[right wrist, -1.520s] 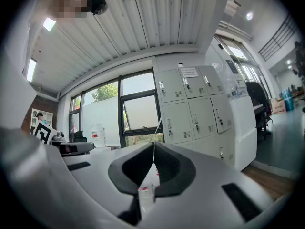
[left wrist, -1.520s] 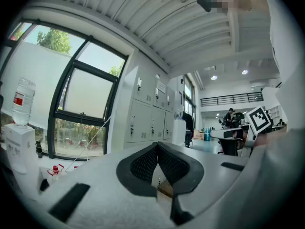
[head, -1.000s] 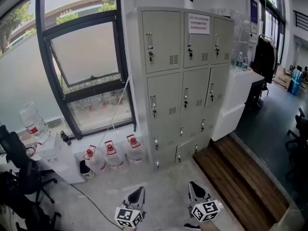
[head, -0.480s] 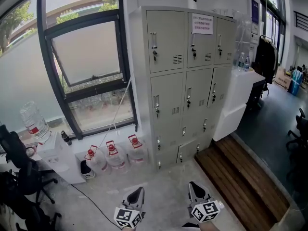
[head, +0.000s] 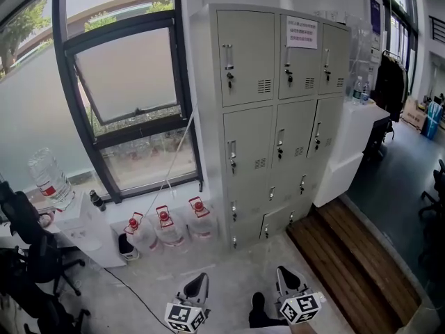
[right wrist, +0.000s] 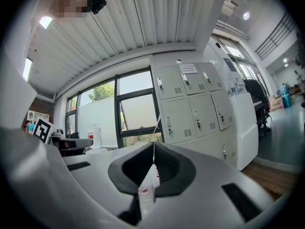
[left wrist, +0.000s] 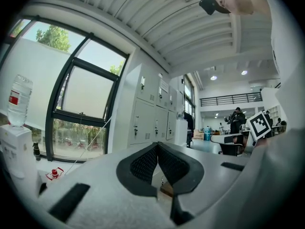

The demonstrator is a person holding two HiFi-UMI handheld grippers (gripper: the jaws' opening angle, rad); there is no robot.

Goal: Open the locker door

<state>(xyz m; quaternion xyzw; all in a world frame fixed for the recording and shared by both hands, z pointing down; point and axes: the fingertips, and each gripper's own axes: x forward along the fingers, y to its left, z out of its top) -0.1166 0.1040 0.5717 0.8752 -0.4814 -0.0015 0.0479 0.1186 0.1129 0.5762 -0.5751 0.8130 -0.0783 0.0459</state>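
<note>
A bank of beige metal lockers stands against the wall ahead, three columns wide, every door closed, each with a small handle and lock. A white notice is stuck on the top middle door. Both grippers hang low at the bottom of the head view, well short of the lockers. My left gripper is shut with nothing in it, its jaws meeting at the tip. My right gripper is likewise shut and empty. The lockers show far off in both gripper views.
Three water jugs with red caps sit on the floor left of the lockers. A large dark-framed window fills the left wall. A white counter adjoins the lockers on the right, beside a wooden step. Office chairs stand at left.
The lockers have drifted slightly right and nearer in the head view. A dark shoe now shows between the two grippers. Both grippers stay shut and low.
</note>
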